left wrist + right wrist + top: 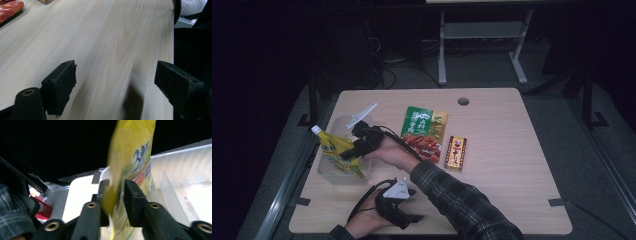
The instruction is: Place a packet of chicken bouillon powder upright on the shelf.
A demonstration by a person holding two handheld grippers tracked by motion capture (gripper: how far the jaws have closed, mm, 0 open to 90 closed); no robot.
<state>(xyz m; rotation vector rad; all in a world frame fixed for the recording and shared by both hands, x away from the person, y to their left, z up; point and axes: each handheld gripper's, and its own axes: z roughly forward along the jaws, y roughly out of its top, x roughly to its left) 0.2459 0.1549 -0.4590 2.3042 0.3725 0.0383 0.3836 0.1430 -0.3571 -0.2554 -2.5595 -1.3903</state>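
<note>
A yellow spouted pouch (334, 152) stands tilted in a clear plastic bin (328, 177) at the table's left edge. My right gripper (354, 150) reaches over the bin from the right. In the right gripper view, the pouch (132, 157) looks blurred and its lower edge hangs between the jaws of the gripper (116, 187). The jaws stand a little apart, with a gap beside the pouch, so the pads do not press on it. My left gripper (414, 217) rests near the table's front edge. It (115, 75) is wide open over bare wood.
A green and red snack bag (424, 132) and a small red and yellow box (456, 152) lie at the table's middle. The bin's clear wall (180, 170) rises behind the pouch. A round cable hole (463, 101) sits at the back. Light wooden tabletop (112, 30) spreads ahead of the left gripper.
</note>
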